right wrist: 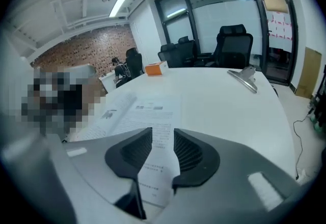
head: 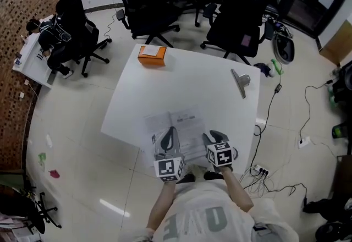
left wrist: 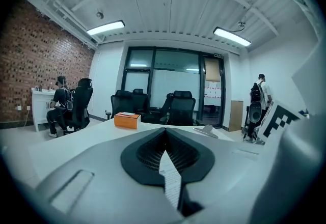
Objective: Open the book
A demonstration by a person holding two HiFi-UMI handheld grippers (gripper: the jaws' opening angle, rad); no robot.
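- Plainly one book point(head: 184, 125) lies open, one orange box point(head: 152, 54) beyond it.
- Only the two gripper views show this: left gripper point(left wrist: 164, 136) jaws pinch one page point(left wrist: 170, 179); right gripper point(right wrist: 163, 139) jaws stand wide.

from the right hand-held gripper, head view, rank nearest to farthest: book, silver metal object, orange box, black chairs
1. book, directly under the right hand-held gripper, at the table's near edge
2. silver metal object, right side
3. orange box, far left corner
4. black chairs, beyond the far edge
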